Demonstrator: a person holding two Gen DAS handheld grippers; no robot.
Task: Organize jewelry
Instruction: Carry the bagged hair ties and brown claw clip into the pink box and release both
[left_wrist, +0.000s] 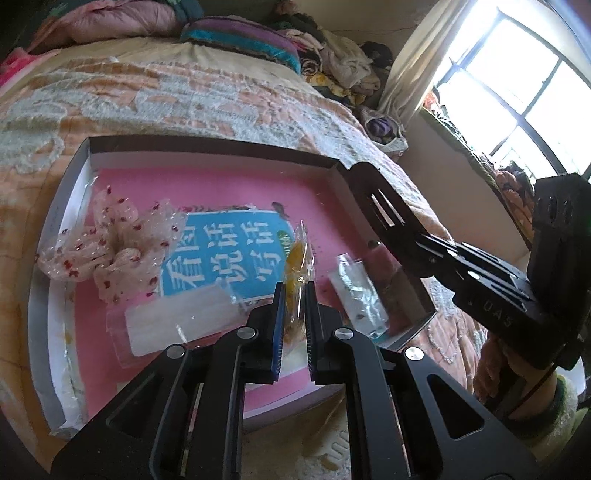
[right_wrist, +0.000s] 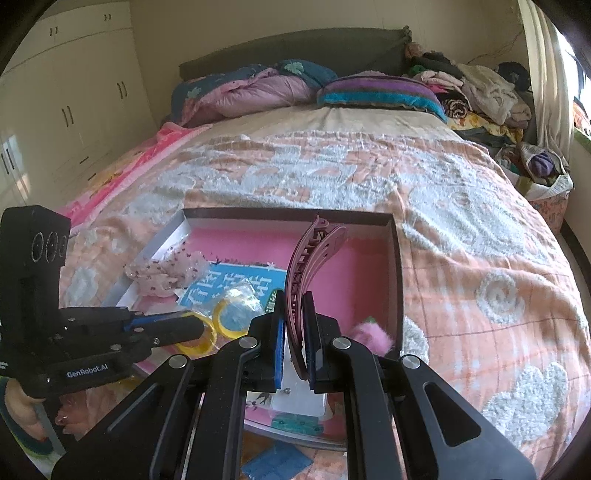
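Observation:
My left gripper (left_wrist: 295, 291) is shut on a clear bag of yellow bangles (left_wrist: 300, 251), held just above the shallow box (left_wrist: 221, 146) with a pink floor and a blue book cover. My right gripper (right_wrist: 295, 325) is shut on a curved maroon hair clip (right_wrist: 314, 258), which stands upright over the same box (right_wrist: 397, 273). In the right wrist view the left gripper (right_wrist: 197, 328) reaches in from the left with the bangle bag (right_wrist: 231, 314). The right gripper (left_wrist: 369, 192) shows side-on at the box's right corner in the left wrist view; the clip is hidden there.
In the box lie a dotted cream scrunchie (left_wrist: 110, 251), two clear packets (left_wrist: 177, 321) (left_wrist: 356, 295) and a pink fuzzy piece (right_wrist: 369, 332). A small earring card (right_wrist: 299, 402) sits under my right fingers. The box rests on an orange quilted bed (right_wrist: 461, 258); pillows and clothes lie beyond.

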